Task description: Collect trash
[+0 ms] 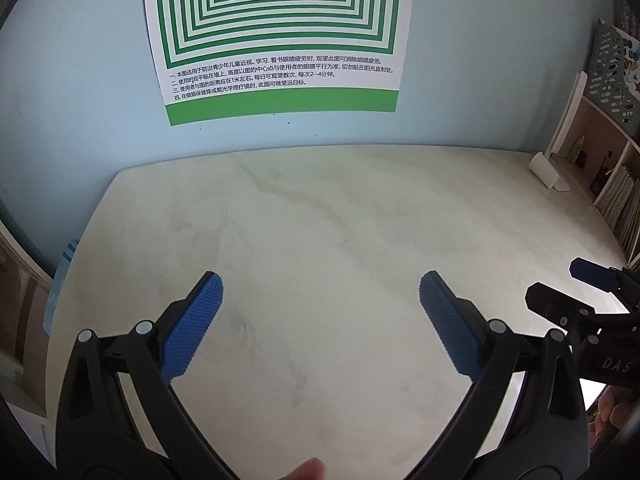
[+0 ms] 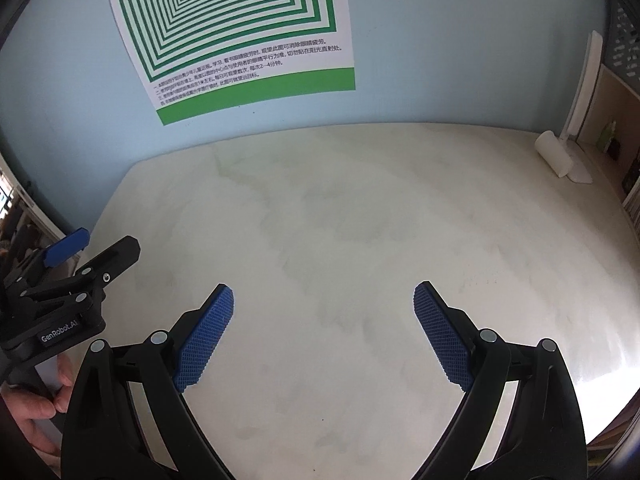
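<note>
Over marble table [image 1: 320,208], L tongs [image 1: 321,293] & R tongs [image 2: 323,300] both spread wide, holding nothing.

"GenRobot.AI" on left gripper [image 2: 86,258], "DAS" on right gripper [image 1: 576,286], Chinese text on poster [image 1: 280,40]

The green-striped poster [image 1: 280,32] runs off at twelve o'clock in both wrist views, its centre lost. In the right wrist view its small print [image 2: 224,74] blurs past reading. At three o'clock the bookshelf [image 1: 612,160] is sliced by the rim, its contents too small to name. The right gripper [image 1: 568,284] pokes in at three o'clock, body cut away. At six o'clock a fingertip [image 1: 308,470] shows, the hand hidden. The tabletop [image 2: 320,208] has its near edge covered by gripper frames.
</note>
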### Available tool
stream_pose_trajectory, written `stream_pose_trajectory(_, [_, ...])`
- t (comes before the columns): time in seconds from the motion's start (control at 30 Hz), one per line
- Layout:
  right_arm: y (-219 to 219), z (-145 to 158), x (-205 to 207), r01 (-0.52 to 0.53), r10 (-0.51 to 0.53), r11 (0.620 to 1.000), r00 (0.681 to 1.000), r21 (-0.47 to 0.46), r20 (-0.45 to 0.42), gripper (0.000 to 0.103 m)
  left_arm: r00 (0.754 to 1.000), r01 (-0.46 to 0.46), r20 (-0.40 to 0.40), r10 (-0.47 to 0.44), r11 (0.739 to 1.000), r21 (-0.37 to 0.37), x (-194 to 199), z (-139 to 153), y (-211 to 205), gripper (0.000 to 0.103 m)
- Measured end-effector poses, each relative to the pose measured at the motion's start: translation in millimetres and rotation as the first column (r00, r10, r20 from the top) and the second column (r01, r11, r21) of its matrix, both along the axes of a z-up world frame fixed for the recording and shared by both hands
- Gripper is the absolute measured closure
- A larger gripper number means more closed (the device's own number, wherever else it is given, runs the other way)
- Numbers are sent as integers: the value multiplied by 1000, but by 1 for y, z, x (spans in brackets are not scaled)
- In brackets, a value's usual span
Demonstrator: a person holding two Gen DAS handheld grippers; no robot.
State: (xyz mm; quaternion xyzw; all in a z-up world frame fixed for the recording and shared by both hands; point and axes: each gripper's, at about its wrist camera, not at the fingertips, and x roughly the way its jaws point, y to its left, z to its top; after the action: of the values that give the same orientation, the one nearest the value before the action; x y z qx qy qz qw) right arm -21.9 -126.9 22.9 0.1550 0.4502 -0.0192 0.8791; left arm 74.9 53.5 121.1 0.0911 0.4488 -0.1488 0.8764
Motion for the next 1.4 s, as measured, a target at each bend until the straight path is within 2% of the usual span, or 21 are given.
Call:
stream_pose_trajectory(0.3, [-5,-16,7,55,-55,998,998,2,15,12,999,-46,16,45,997,66,12,-4,2,7])
stream_pose_trajectory(0.73, [3,-24,8,11,-11,1000,1000,27,-10,12,997,-66,-25,66,998,2,11,-15,15,6])
stream_pose_trajectory(0.97, [4,-23,7,2,-2,1000,1000,17,-7,12,997,-81,-2,81,994,73,9,-20,13,6])
stream_pose_trajectory(1.1, [4,-21,8,-3,3,1000,1000,20,-2,12,998,-61,-6,61,997,49,8,-16,9,6])
stream_pose_trajectory(1.4, [2,-18,6,7,-7,1000,1000,21,0,12,999,-47,18,46,997,54,7,-11,5,7])
